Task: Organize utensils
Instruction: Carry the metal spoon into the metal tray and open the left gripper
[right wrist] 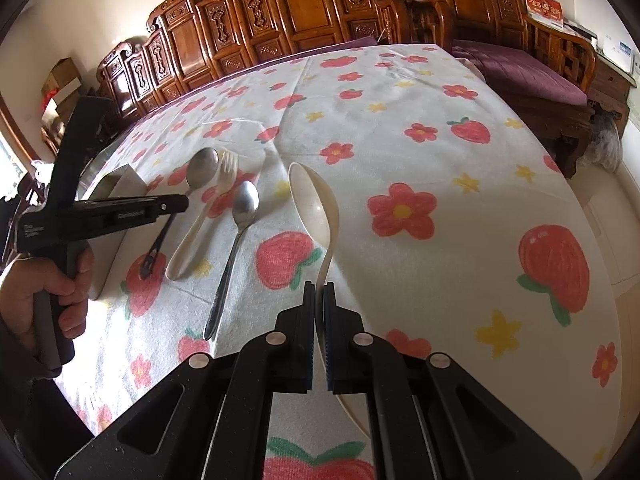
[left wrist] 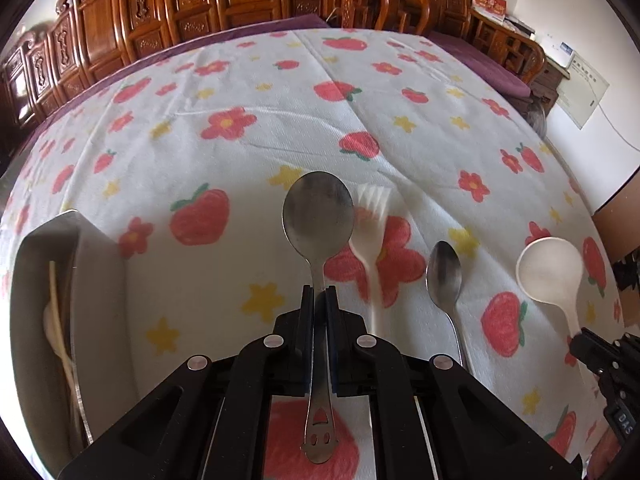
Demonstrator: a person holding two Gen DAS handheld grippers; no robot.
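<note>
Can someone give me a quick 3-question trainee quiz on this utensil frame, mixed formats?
1. True or false: the left tongs are shut on the large metal spoon.
2. Multiple choice: what do the right tongs hold? A) white plastic fork B) white plastic spoon C) small metal spoon
3. Short answer: which two utensils lie free on the tablecloth between the two held ones?

Key
1. True.
2. B, the white plastic spoon.
3. The white plastic fork and the small metal spoon.
</note>
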